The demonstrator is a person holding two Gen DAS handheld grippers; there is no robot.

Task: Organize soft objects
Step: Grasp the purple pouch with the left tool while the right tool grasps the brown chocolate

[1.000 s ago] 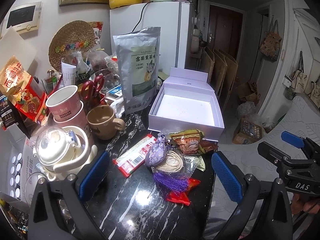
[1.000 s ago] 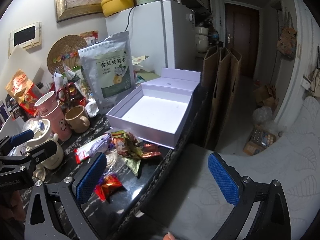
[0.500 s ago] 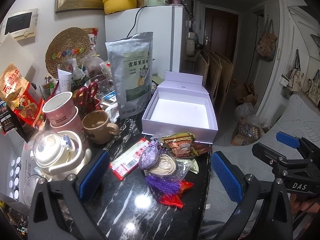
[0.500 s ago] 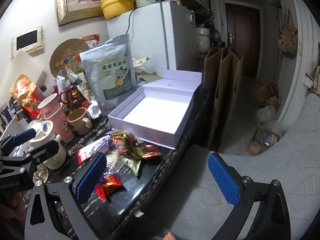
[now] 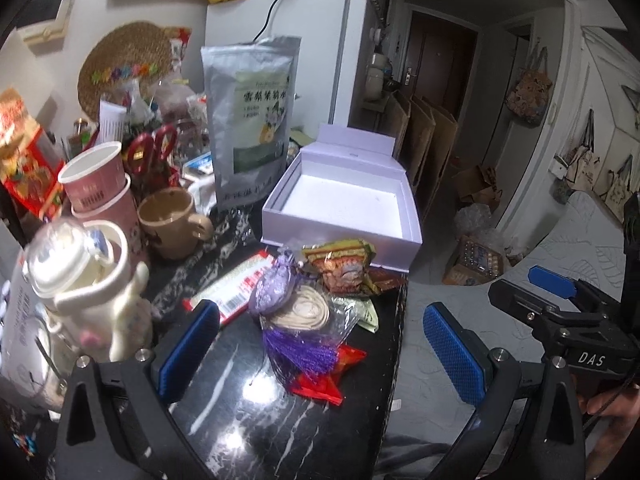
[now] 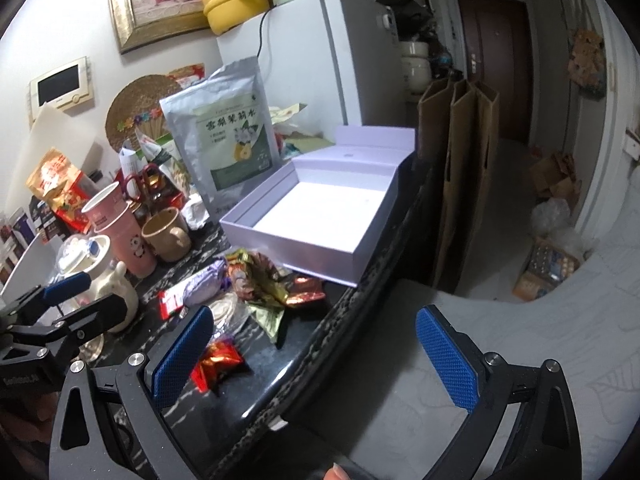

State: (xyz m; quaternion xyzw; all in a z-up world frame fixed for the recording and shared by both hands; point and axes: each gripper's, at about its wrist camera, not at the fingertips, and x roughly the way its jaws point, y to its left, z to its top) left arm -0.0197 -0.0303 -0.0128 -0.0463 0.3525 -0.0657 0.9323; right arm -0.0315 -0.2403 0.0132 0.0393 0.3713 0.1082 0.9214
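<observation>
left wrist view looks down on a dark marble counter [image 5: 248, 412] where a small heap of soft things lies just near of an open lavender box [image 5: 340, 204], whose white floor shows bare. the left gripper [image 5: 320, 344] hangs above the near edge of the heap with its blue pads spread wide and nothing between them; the right gripper [image 6: 316, 356] is likewise released and empty, held off the counter's right edge over a pale quilted surface. the likeliest first pick is the purple sachet [image 5: 274, 286], a plump cloth pouch touching a clear bag of cream cord [image 5: 308, 312] with a purple tassel [image 5: 298, 350] trailing toward the camera. its long axis runs from near-left to far-right, the gathered neck pointing far toward the box. it looks light and squashy, so a pinch across the fat middle should hold; a grip on the neck or tassel might let it swing. the crinkled snack packets [image 5: 340, 268] lie against the box's near wall, and a red foil wrapper [image 5: 324, 376] sits nearest; these look slick and springy and may slide from the pads unless caught across a flat face. in the right wrist view the same heap sits left of centre. a beige mug [image 5: 172, 220] and white teapot [image 5: 80, 292] stand close at left, worth avoiding on the approach.
</observation>
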